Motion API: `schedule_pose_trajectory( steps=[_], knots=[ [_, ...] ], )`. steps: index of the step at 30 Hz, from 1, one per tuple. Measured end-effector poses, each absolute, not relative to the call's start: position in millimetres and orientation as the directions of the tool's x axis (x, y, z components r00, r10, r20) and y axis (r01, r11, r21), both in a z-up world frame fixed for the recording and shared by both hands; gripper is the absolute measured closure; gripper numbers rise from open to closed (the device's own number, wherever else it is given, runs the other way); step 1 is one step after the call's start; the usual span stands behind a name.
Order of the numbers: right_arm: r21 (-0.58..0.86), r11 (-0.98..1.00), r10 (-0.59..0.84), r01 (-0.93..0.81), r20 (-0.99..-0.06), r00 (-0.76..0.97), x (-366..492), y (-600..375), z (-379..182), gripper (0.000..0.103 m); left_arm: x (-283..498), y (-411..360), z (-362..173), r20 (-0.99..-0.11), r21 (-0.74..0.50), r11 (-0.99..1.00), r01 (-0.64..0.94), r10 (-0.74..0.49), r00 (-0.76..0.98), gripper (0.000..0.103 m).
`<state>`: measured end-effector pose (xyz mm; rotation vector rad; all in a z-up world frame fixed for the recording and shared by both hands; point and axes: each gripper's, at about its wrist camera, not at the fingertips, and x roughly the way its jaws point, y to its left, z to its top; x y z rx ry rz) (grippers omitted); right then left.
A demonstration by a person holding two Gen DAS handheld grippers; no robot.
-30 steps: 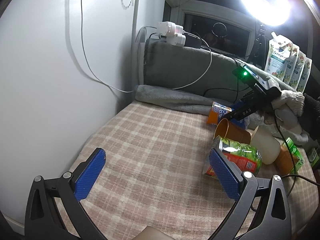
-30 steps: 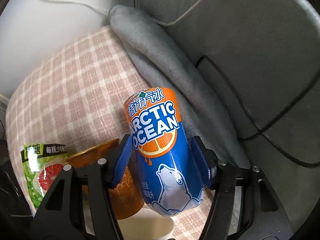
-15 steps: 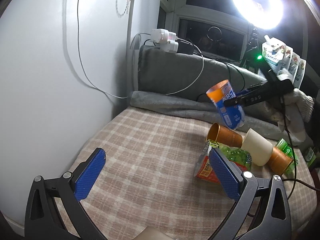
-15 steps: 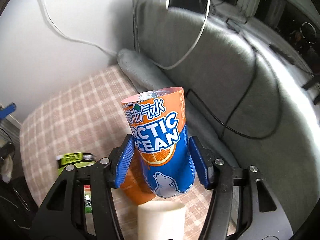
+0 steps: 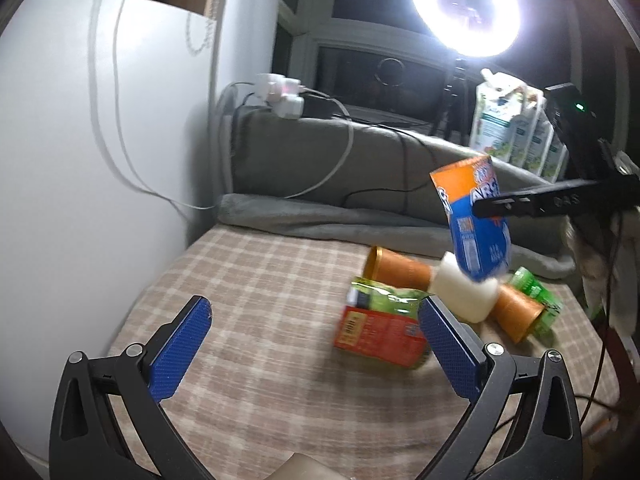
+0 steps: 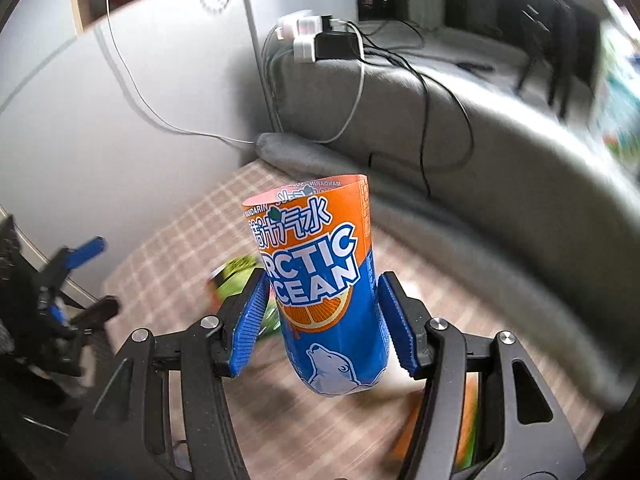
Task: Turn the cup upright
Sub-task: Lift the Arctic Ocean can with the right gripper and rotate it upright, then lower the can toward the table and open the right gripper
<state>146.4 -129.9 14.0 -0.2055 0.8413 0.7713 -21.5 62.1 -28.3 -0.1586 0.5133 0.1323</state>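
the arctic ocean cup is held clamped in the right gripper, axis near upright, above the plaid cloth; left gripper is wide, empty.

Right tool clamped and raised; left tool agape, low.

On the checked cloth you have a red and green snack bag and a green packet. Behind them lies a grey blanket, with a lit ring lamp and plugged chargers above.
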Motion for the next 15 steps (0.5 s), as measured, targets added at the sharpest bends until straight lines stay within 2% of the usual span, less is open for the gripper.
schedule_pose_trajectory(
  steps=[9, 15],
  knots=[
    [0.494, 0.714, 0.673, -0.496, -0.680, 0.293, 96.7, -198.1, -29.2, 0.044, -21.9, 37.4, -28.2, -0.525, -0.187, 0.981, -0.045, -0.061, 0.849, 0.001],
    [0.644, 0.682, 0.727, -0.348, -0.651, 0.219, 80.3, -220.6, -73.5, 0.044, -15.0, 22.0, -34.8, -0.566, -0.245, 0.969, 0.025, -0.164, 0.808, 0.001]
  ],
)
